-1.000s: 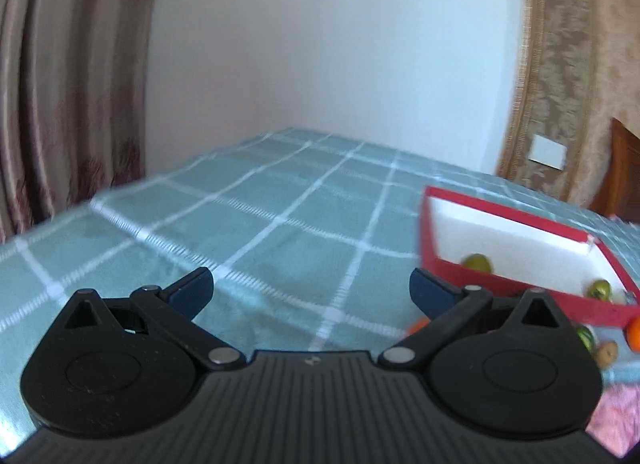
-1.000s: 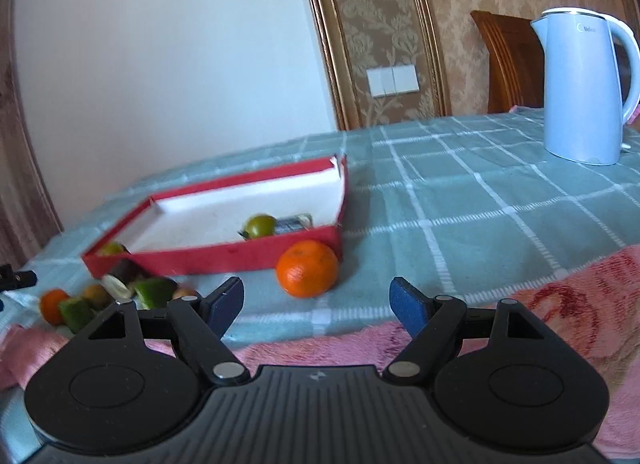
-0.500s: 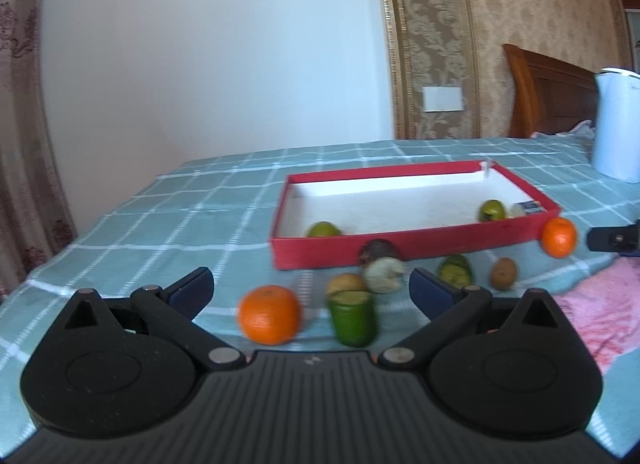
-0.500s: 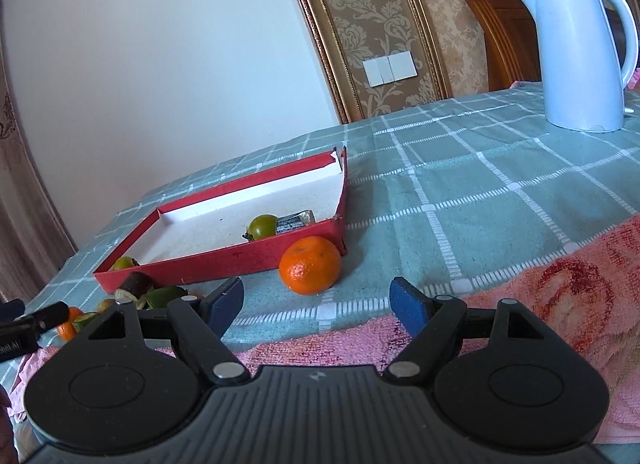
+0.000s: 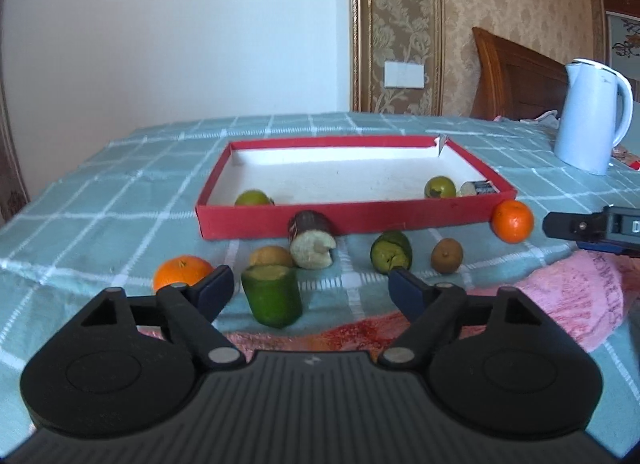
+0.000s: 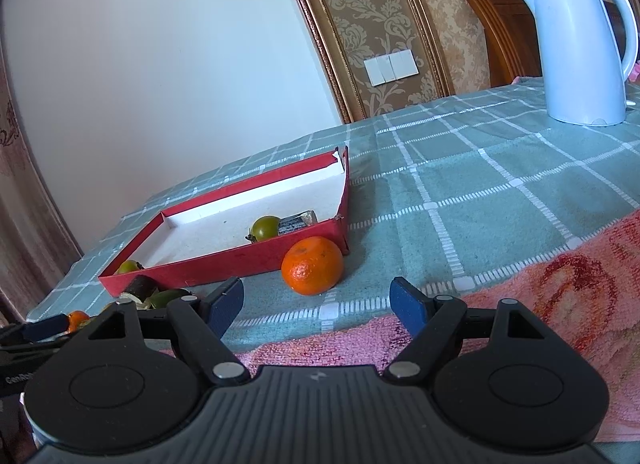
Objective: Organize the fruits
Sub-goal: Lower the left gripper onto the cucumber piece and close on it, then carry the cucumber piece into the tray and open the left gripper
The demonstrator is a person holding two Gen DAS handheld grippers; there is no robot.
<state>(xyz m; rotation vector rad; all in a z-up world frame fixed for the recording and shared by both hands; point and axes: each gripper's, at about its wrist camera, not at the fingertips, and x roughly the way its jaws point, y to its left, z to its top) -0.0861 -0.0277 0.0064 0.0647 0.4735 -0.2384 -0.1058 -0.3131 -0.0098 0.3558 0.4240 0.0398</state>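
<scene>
A red tray [image 5: 344, 222] with a white floor holds two green fruits [image 5: 440, 187] [image 5: 252, 198] and a small dark packet [image 5: 478, 188]. In front of it lie two oranges [image 5: 182, 270] [image 5: 512, 221], a green cut piece [image 5: 272, 300], a dark cut piece [image 5: 311, 244], a green fruit [image 5: 391, 251] and two brown kiwis [image 5: 447, 256] [image 5: 270, 256]. My left gripper [image 5: 310, 290] is open and empty, just short of the green cut piece. My right gripper [image 6: 318, 304] is open and empty, just short of the right orange [image 6: 312, 265] by the tray corner [image 6: 342, 232].
A white electric kettle [image 6: 580, 44] stands at the back right on the green checked tablecloth [image 6: 460, 200]. A pink towel [image 6: 540, 296] covers the near edge of the table. A wooden chair back [image 5: 516, 76] stands behind the table by the wall.
The left view swung right from the bare tablecloth onto the tray and fruit, then came closer. The right gripper crept toward the right orange. Both grippers stay open.
</scene>
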